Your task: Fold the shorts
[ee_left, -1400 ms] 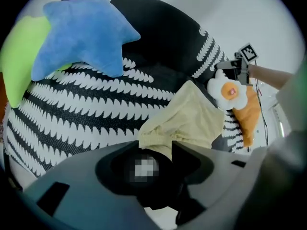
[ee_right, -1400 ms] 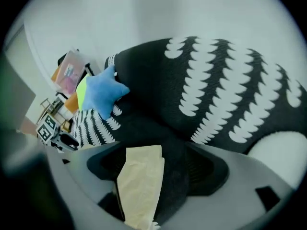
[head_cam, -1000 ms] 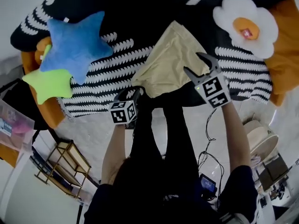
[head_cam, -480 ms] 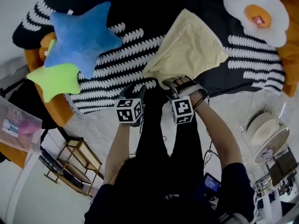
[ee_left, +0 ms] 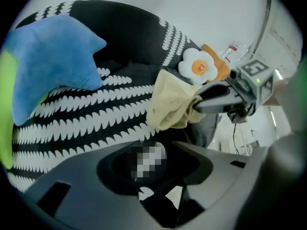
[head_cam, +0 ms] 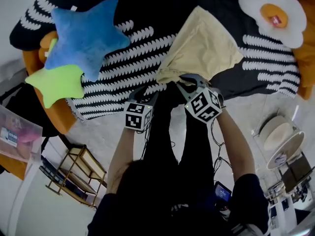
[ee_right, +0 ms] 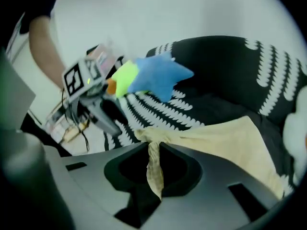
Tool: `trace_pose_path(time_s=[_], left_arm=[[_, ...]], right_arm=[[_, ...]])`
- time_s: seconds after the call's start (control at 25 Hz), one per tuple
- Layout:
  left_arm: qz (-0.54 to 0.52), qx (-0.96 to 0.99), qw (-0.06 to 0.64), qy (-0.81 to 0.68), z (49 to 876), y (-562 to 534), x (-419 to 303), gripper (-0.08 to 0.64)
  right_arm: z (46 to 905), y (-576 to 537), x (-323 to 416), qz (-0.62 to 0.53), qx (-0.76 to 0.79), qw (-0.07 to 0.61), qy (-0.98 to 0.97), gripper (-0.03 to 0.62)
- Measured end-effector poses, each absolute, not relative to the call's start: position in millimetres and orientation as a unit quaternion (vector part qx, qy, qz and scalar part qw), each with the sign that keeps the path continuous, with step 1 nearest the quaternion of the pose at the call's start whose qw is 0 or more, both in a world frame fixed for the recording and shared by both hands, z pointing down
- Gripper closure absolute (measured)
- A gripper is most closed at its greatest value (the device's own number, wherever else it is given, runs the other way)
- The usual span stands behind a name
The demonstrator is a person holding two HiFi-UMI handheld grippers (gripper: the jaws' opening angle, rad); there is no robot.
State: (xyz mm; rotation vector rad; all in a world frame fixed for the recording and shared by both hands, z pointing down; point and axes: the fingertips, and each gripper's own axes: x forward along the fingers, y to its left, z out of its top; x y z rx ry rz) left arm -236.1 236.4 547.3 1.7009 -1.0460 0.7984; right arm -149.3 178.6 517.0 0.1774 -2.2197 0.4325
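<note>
Landmark: blue star cushion (head_cam: pixel 86 36) (ee_left: pixel 48 71) (ee_right: pixel 156 78), lying on black cover with white stripes (head_cam: pixel 123 77).

Shorts (head_cam: pixel 204 45) (ee_left: pixel 170 104) (ee_right: pixel 230 143): pale yellow, on the same cover, off to the cushion's right in the head view, well apart from it. Far part lies fairly flat. The near edge, on the side away from the cushion's upper points, is bunched and lifted.

Right gripper (head_cam: pixel 186 82) (ee_left: pixel 199 99) (ee_right: pixel 153 152): at that bunched near edge, farther from the cushion than the left gripper is. Jaws have just been closing. A narrow twisted strip of the yellow cloth runs down between them, and they pinch it.

Left gripper (head_cam: pixel 145 95) (ee_left: pixel 153 166) (ee_right: pixel 112 126): between the cushion and the right gripper, at the cover's near edge, below the cushion's lower right point in the head view. Jaws stand apart. No cloth between them, only a dark gap. It sits just beside the shorts' bunched corner; contact not evident.

Green star cushion (head_cam: pixel 56 85) (ee_right: pixel 125 78): tucked against the blue one's lower left, touching it.

Fried-egg cushion (head_cam: pixel 270 11) (ee_left: pixel 199 66): beyond the shorts, on the far side from the blue cushion.
</note>
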Motion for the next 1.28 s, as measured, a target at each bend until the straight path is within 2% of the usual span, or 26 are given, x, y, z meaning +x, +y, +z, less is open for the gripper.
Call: trace_pose_path(time_s=[0.16, 0.28, 0.44, 0.56, 0.68, 0.72, 0.76, 0.8, 0.96, 1.16, 1.28], left_arm=[[0.344, 0.752, 0.419, -0.376, 537.7, 212.3, -206.4, 0.347], [0.354, 0.791, 0.351, -0.354, 529.5, 178.8, -186.3, 0.316], [0.361, 0.841, 0.265, -0.303, 516.9, 132.3, -153.9, 0.309], [0.371, 0.862, 0.178, -0.295, 509.8, 98.8, -135.5, 0.260], [0.376, 0.876, 0.136, -0.269, 504.5, 79.1, -125.1, 0.264], [0.387, 0.881, 0.121, -0.245, 504.5, 79.4, -122.1, 0.329], [0.401, 0.883, 0.103, -0.219, 504.6, 81.3, -120.2, 0.466], [0.412, 0.885, 0.089, -0.197, 503.4, 83.9, -120.1, 0.522], [0.427, 0.890, 0.080, -0.139, 484.6, 95.4, -136.7, 0.522], [0.494, 0.867, 0.006, -0.058, 487.2, 130.7, -164.5, 0.522], [0.515, 0.857, -0.004, -0.023, 500.7, 163.1, -175.6, 0.522]], right_arm=[[471.8, 135.6, -133.5, 0.300, 0.149, 0.313, -0.889, 0.517], [449.8, 108.6, -119.4, 0.348, 0.184, 0.256, -0.883, 0.518], [430.6, 73.7, -98.0, 0.409, 0.239, 0.189, -0.860, 0.520], [418.7, 67.6, -91.3, 0.419, 0.234, 0.168, -0.861, 0.522], [410.4, 71.0, -91.1, 0.409, 0.218, 0.168, -0.870, 0.522], [409.4, 71.4, -90.4, 0.406, 0.216, 0.169, -0.871, 0.522], [409.5, 71.9, -88.8, 0.399, 0.215, 0.176, -0.874, 0.520], [410.9, 73.2, -86.2, 0.383, 0.213, 0.192, -0.878, 0.520], [423.8, 95.2, -78.4, 0.262, 0.179, 0.303, -0.899, 0.517], [442.7, 170.0, -107.6, 0.144, 0.054, 0.388, -0.909, 0.514], [465.3, 222.1, -119.2, 0.060, -0.016, 0.446, -0.893, 0.509]])
